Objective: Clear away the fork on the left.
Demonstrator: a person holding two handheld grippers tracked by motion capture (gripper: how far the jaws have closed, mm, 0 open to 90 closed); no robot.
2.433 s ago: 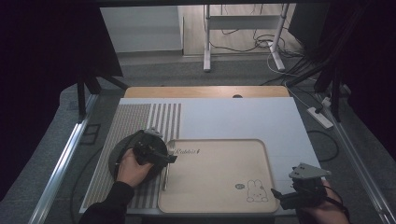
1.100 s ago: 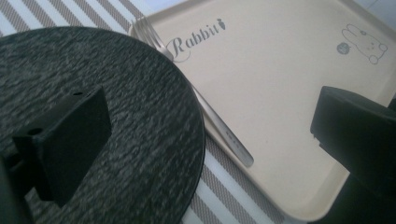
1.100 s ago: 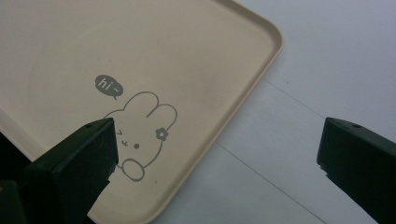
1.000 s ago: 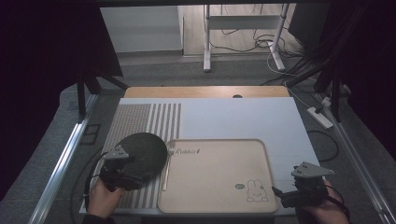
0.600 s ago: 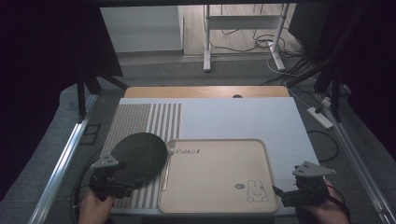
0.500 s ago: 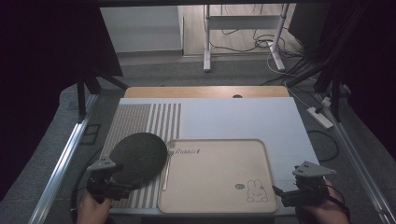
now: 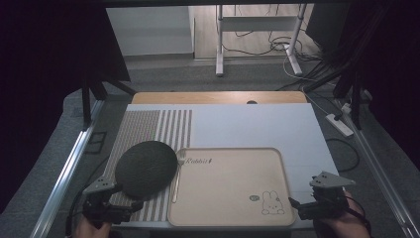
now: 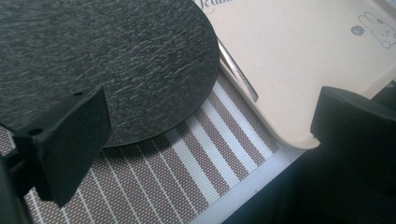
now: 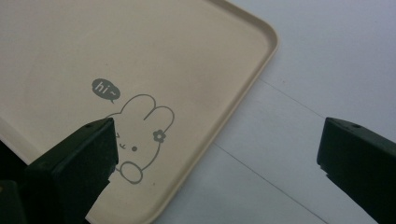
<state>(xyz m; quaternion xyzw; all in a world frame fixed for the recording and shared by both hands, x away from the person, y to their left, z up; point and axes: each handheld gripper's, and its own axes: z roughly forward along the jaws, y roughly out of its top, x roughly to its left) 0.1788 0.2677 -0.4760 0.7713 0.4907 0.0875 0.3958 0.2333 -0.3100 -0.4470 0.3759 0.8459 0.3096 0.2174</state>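
Observation:
A round dark slate plate (image 7: 146, 168) (image 8: 107, 60) lies on the striped placemat (image 7: 158, 126) (image 8: 187, 172) at the left. A beige tray (image 7: 230, 186) (image 8: 299, 60) (image 9: 93, 46) with a rabbit drawing sits at the front middle. A thin metal utensil (image 7: 177, 173) (image 8: 236, 70) lies between plate and tray. My left gripper (image 7: 116, 210) (image 8: 210, 130) is open near the table's front left corner, just in front of the plate, holding nothing. My right gripper (image 7: 302, 206) (image 9: 217, 158) is open at the tray's front right corner, empty.
The white table top (image 7: 257, 126) extends behind and to the right of the tray. A wooden strip (image 7: 218, 97) runs along the far edge. Metal rails (image 7: 69, 168) flank the table. A power strip (image 7: 339, 124) and cables lie on the floor at right.
My left gripper has let go of the dark plate and drawn back toward the front left corner. The plate stays on the placemat. The right gripper has barely moved.

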